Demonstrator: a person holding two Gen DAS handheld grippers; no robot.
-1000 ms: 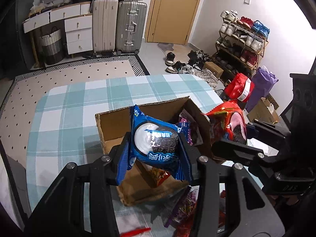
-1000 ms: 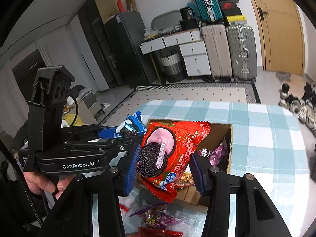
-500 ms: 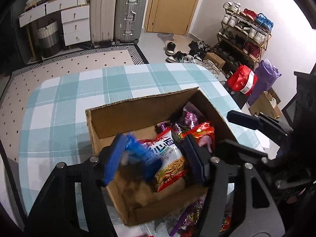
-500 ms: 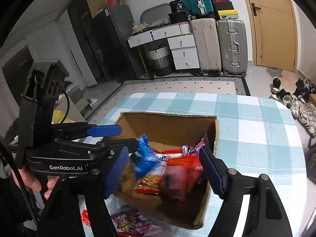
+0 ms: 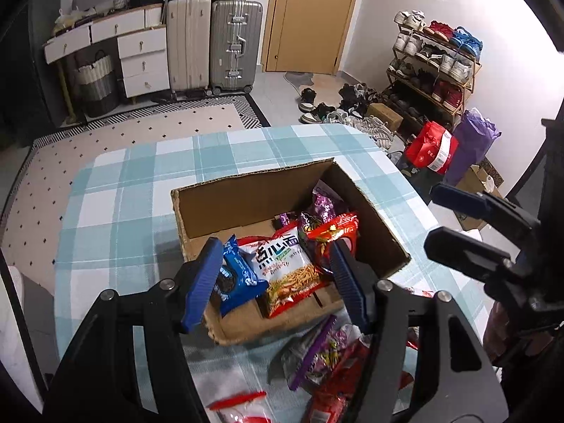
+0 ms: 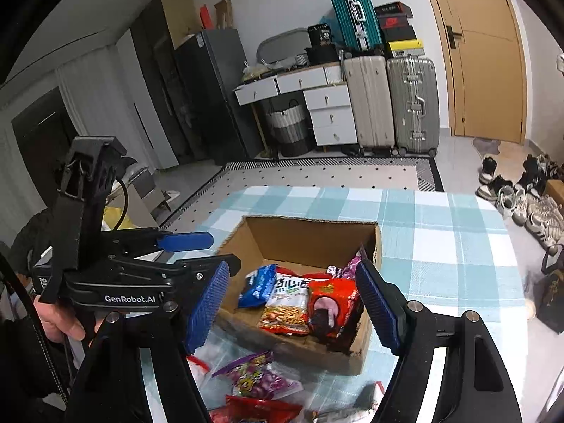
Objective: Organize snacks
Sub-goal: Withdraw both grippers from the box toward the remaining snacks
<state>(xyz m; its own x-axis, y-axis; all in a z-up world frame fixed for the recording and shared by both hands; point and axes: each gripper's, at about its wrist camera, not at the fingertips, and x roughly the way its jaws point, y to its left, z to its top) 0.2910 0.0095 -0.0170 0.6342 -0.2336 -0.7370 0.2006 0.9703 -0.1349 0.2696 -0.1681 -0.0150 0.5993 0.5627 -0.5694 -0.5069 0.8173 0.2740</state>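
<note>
Both packets, gripped a second ago, now lie in the cardboard box (image 5: 246,204). Left wrist view: the left gripper (image 5: 275,282), jaws just opened, holds nothing above the blue cookie packet (image 5: 236,278). Right wrist view: the right gripper (image 6: 292,303) stands apart, empty, over the red cookie packet (image 6: 331,306).

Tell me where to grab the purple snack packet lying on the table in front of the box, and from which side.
Take the purple snack packet across its flat middle, coming down from above. It lies flat on the checked tablecloth just outside the cardboard box, with other packets crowding its near side, so a side approach looks blocked. The right claw stands open and empty, probably the handier one.
</note>
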